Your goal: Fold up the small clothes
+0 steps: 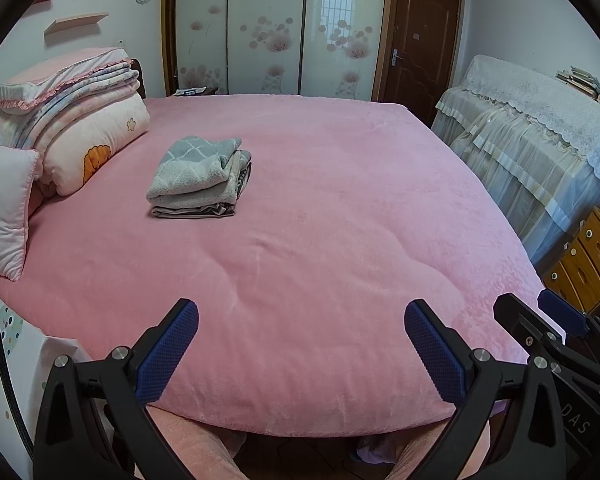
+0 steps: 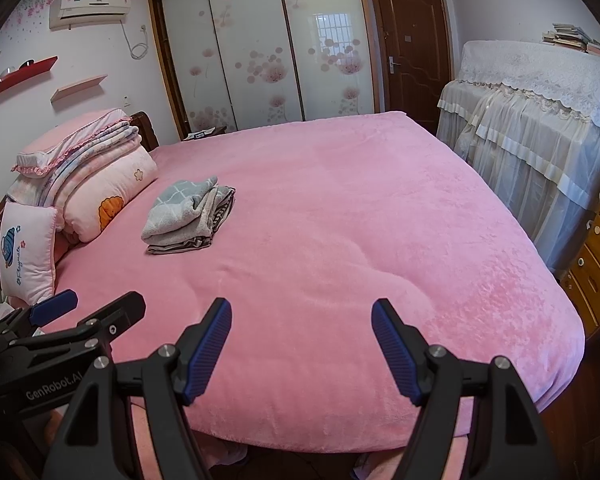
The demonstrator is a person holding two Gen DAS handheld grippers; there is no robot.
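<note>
A stack of folded small clothes [image 1: 201, 178] lies on the pink bed [image 1: 320, 240], toward the far left of the bedspread and near the folded quilts and pillows [image 1: 80, 128] at the headboard end. The top piece is a grey item with a white grid pattern, laid over at least two further folded pieces; the edges are roughly aligned. No unfolded garment shows anywhere on the visible bedspread, so the folding appears complete or between items; whether more clothes wait out of view cannot be told.

The left gripper [image 1: 300, 354] hangs over the near edge of the bed with its fingers [image 1: 168, 354] spread wide, nothing between them and nothing touched. The right gripper [image 2: 302, 350] sits just beside it at the same edge, its fingers [image 2: 208, 350] likewise held well apart and empty. Both are well apart from the stack.
</note>
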